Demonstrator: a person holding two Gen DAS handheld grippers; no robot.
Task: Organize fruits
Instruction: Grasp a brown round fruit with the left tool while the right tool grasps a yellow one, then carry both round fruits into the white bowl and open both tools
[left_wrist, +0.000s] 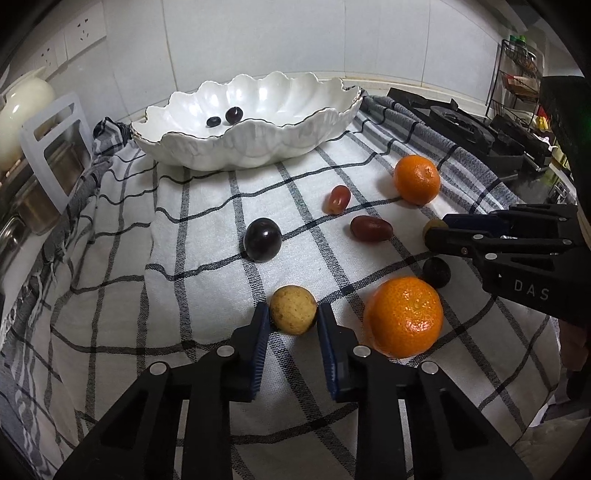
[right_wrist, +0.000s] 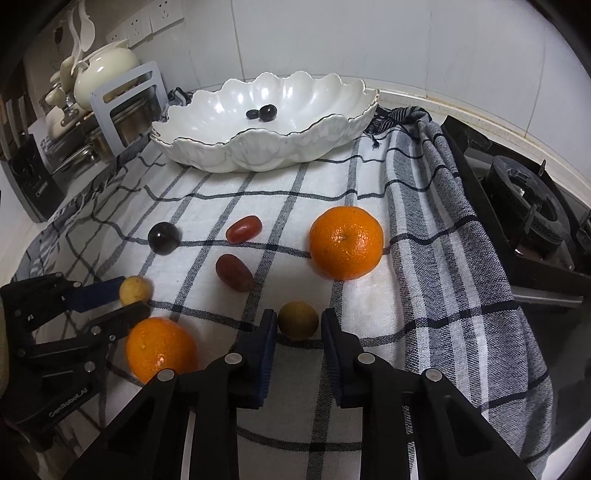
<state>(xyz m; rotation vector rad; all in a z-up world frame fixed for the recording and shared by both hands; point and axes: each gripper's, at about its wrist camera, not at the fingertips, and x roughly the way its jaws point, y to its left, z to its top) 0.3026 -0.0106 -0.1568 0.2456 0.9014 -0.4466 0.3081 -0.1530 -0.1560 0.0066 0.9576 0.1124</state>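
My left gripper (left_wrist: 291, 314) is shut on a speckled yellow fruit (left_wrist: 293, 309) that rests on the checked cloth (left_wrist: 207, 280). My right gripper (right_wrist: 298, 319) is shut on a smaller olive-yellow fruit (right_wrist: 297, 319), also on the cloth. Loose around them lie two oranges (left_wrist: 416, 179) (left_wrist: 404, 316), two red grapes (left_wrist: 337, 199) (left_wrist: 371, 228) and two dark round fruits (left_wrist: 262, 240) (left_wrist: 436, 272). At the back stands a white scalloped bowl (left_wrist: 236, 147) with two dark grapes (left_wrist: 225, 117) in it.
A gas stove (right_wrist: 524, 206) lies at the right, with the cloth draped over its edge. At the left stand a grey holder (left_wrist: 55, 147), metal pots and a cream teapot (right_wrist: 107, 62). A wire rack (left_wrist: 517, 74) stands at the far right by the tiled wall.
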